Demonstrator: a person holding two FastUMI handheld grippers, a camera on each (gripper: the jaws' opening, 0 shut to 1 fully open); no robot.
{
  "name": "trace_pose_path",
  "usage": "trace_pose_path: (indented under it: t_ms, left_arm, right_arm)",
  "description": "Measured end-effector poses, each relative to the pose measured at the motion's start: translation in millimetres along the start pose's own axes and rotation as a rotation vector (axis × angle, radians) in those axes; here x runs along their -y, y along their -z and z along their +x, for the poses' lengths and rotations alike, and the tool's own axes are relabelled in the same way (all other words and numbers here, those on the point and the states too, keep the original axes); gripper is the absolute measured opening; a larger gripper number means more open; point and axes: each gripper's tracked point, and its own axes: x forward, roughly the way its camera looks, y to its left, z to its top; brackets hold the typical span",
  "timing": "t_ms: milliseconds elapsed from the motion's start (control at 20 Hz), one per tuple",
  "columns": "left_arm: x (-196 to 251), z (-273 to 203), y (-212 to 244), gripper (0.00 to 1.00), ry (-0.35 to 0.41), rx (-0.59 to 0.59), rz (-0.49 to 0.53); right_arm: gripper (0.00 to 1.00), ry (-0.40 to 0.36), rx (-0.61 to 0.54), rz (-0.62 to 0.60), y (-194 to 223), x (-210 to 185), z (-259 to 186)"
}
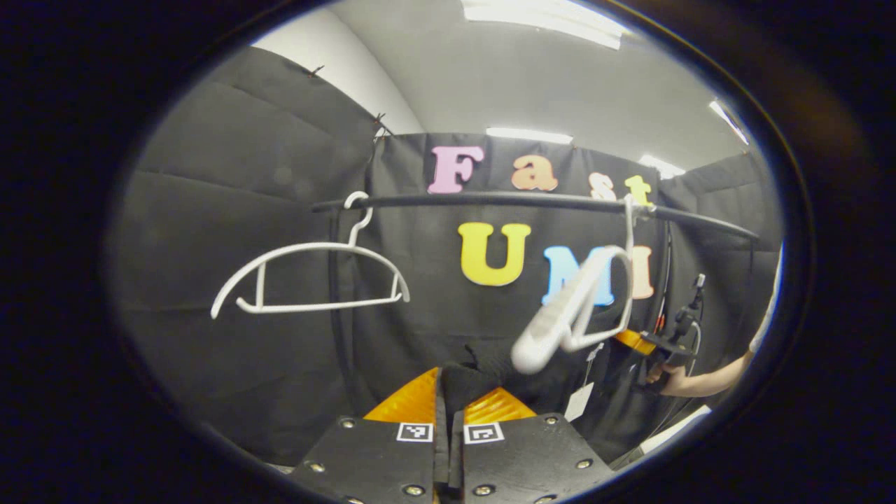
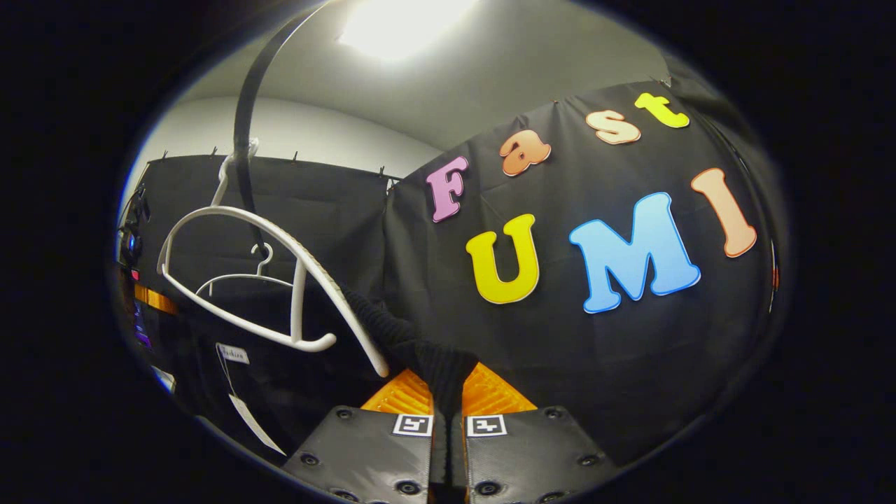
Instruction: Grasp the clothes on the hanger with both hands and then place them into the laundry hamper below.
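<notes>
The garment (image 1: 476,381) is a dark, ribbed knit. In the left gripper view a fold of it is seen pinched between the fingers of the left gripper (image 1: 448,413), whose jaws are drawn narrow on the cloth. In the right gripper view another fold (image 2: 427,360) is held likewise by the right gripper (image 2: 448,406), jaws nearly closed upon it. The cloth is seen running from the right gripper up to the end of the near hanger (image 2: 280,280), so it is judged not yet fully free. That hanger (image 1: 574,308) hangs tilted on the rail (image 1: 490,201); a second, bare hanger (image 1: 315,276) hangs further along. A paper tag (image 2: 248,416) dangles from the garment.

The garment is judged light, soft and limp, with no stiffness of its own; it will sag between the two holds and drape wherever unsupported. The rib gives fair grip, so slipping is thought unlikely while a thick fold is kept between the fingers. Snagging of the knit on the hanger tip is the risk noted. The shoulder edges are judged the proper holds. The hamper's position cannot be told.
</notes>
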Motion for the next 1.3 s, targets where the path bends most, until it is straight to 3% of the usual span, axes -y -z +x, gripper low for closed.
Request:
trace_pose_path:
  t_ms: [200, 400, 750, 1000, 1300]
  left_arm:
    - [6.7, -31.2, 45.0, 0.01, -0.027, -0.039, -0.035]
    - [25.5, -53.8, 83.6, 0.01, -0.079, -0.069, -0.123]
    - [37.2, -56.7, 116.2, 0.00, -0.077, -0.146, -0.151]
    - [40.8, -59.7, 116.9, 0.02, 0.011, -0.152, -0.168]
    - [54.8, -61.5, 122.9, 0.01, 0.144, -0.199, -0.121]
  right_arm:
    - [0.04, 0.049, -0.069, 0.062, 25.8, 13.5, -13.8]
    - [0.04, 0.083, -0.121, 0.035, 42.4, 20.5, -38.6]
    - [0.01, 0.146, -0.239, 0.007, 67.3, 16.8, -97.9]
    - [0.04, 0.272, -0.337, 0.014, 79.5, 9.2, -141.5]
    - [0.04, 0.461, -0.370, 0.015, 76.7, -31.2, -196.8]
